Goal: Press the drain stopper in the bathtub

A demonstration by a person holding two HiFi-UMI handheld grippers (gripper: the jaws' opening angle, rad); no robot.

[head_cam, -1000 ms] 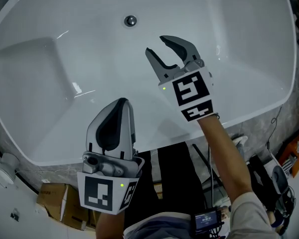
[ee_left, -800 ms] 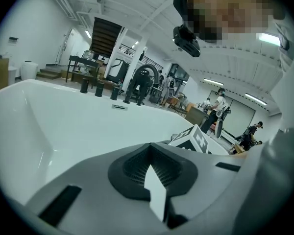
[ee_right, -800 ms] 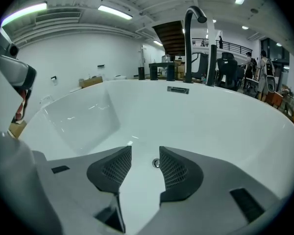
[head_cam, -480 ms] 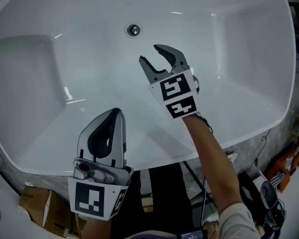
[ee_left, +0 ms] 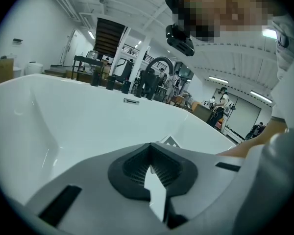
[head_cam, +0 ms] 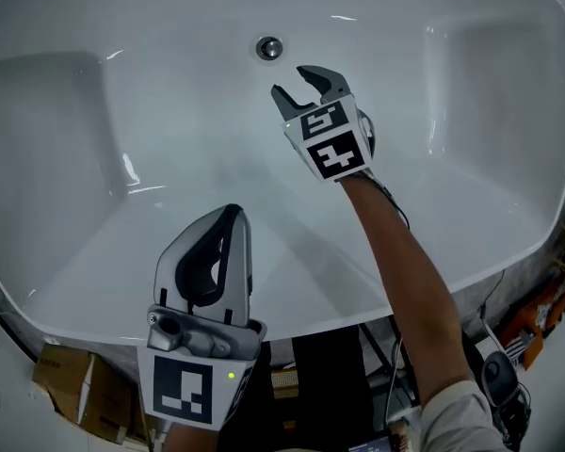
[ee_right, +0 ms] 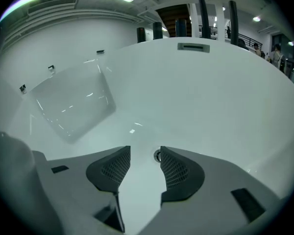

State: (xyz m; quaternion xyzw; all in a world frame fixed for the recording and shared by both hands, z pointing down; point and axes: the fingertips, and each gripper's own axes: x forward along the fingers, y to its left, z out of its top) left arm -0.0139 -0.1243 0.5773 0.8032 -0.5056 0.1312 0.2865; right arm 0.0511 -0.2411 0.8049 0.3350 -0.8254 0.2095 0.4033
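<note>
1. Step in hand: looks like the approach. The right hand-held gripper point(head_cam: 297, 85) hangs low inside the bathtub point(head_cam: 508, 158), with the drain stopper point(head_cam: 269, 48) just ahead of its tips and not touched yet.
2. Its jaws are opening right now and there's nothing between them. In the right gripper view the stopper point(ee_right: 158, 155) peeks out past the tips, right at the inner edge of the right-hand jaw, so it's a bit off-centre.
3. The left hand-held gripper point(head_cam: 228, 217) is closed and empty, with its jaws together. It hangs over the tub's near rim, well behind the right one, and doesn't seem to have a job here.
4. Next move, best guess: go a little further forward and down, and line one jaw tip (or closed tips) squarely over the stopper's cap. Then push straight down. Splayed jaws could straddle the small cap or skid on the glossy tub floor, so closing first probably helps.
5. Head count: one bathtub, one drain stopper, two hand-held grippers. There's also one overflow slot point(ee_right: 193, 46) on the far wall, well beyond the right gripper.
</note>
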